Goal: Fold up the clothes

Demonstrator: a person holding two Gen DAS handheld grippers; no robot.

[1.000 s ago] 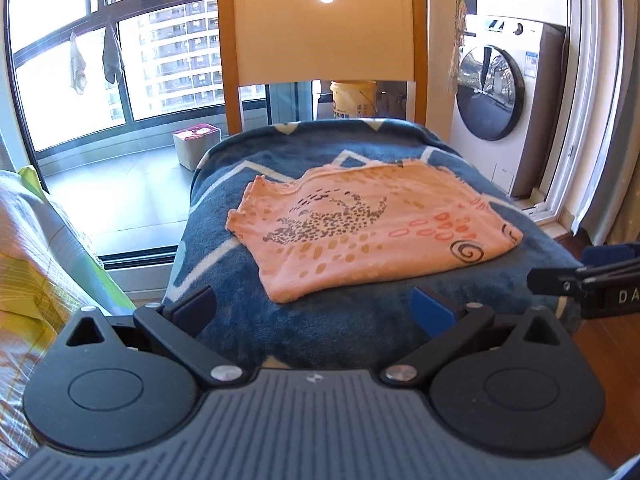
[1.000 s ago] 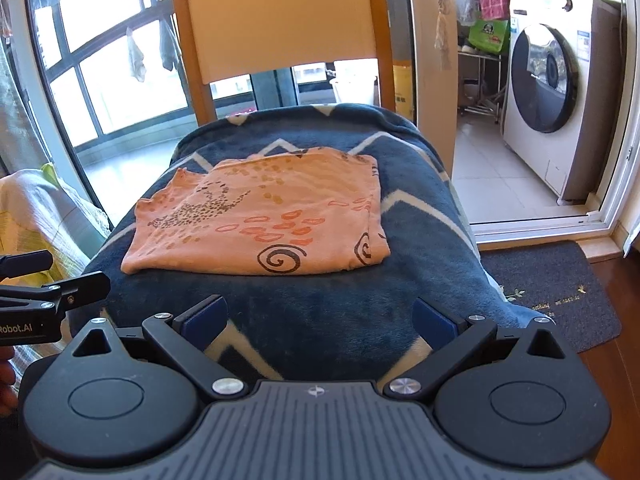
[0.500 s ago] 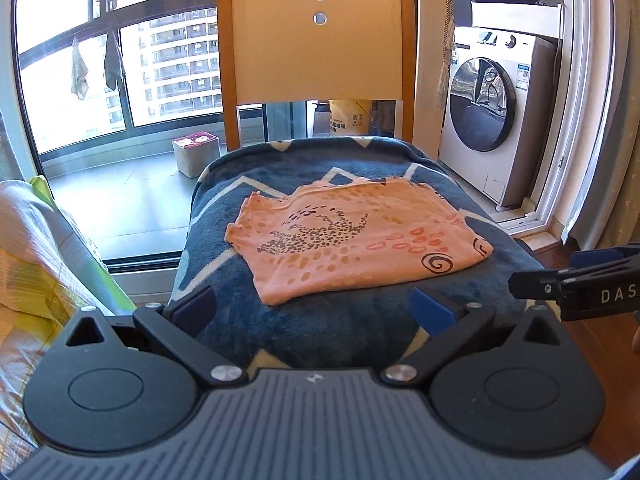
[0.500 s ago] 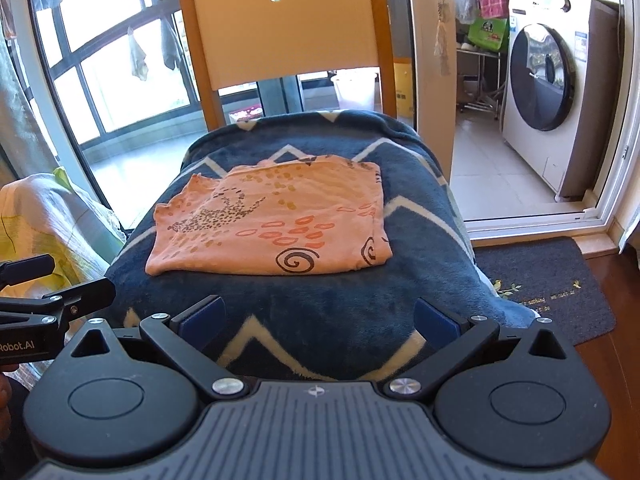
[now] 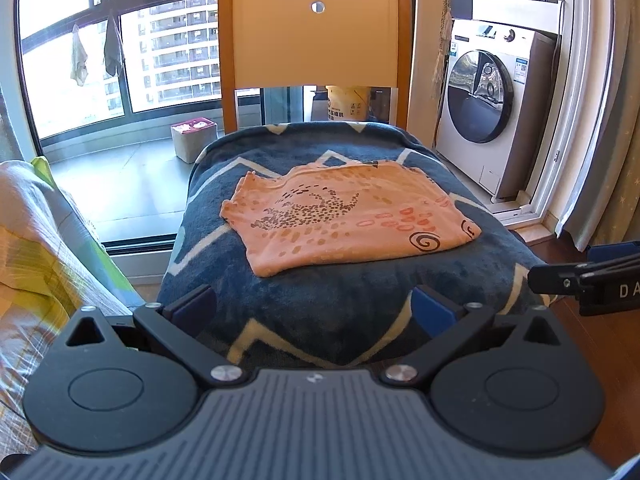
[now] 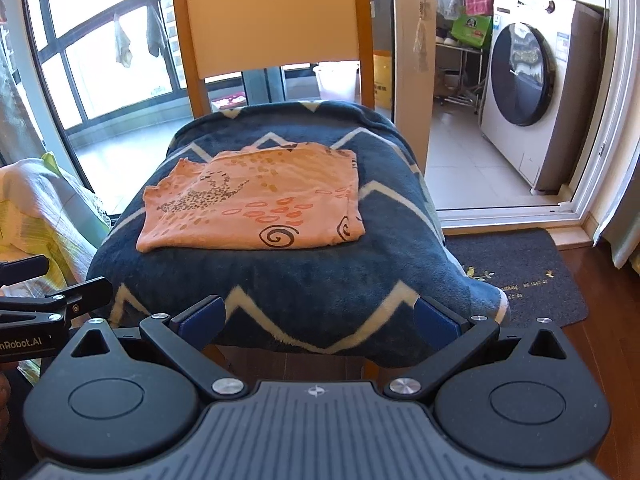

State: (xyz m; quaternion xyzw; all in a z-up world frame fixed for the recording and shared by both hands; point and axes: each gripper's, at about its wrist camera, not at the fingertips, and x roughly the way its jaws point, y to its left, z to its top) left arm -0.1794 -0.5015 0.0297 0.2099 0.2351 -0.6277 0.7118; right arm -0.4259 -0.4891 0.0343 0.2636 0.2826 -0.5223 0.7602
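The folded shirt [image 5: 344,222] is lying flat at the middle of the blanket [image 5: 320,308] covering the chair [image 5: 316,28] seat. Both claws are sitting farther back from the seat's front edge than a moment ago. The left claw [image 5: 312,308] and right claw [image 6: 320,316] are hanging with jaws spread wide, gripping nothing. The shirt is resting unchanged.

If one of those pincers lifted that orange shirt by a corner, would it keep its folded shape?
Probably not. The orange shirt looks thin and soft, so its layers would likely droop open. It seems light. The fuzzy blanket may grip it slightly if pushed.
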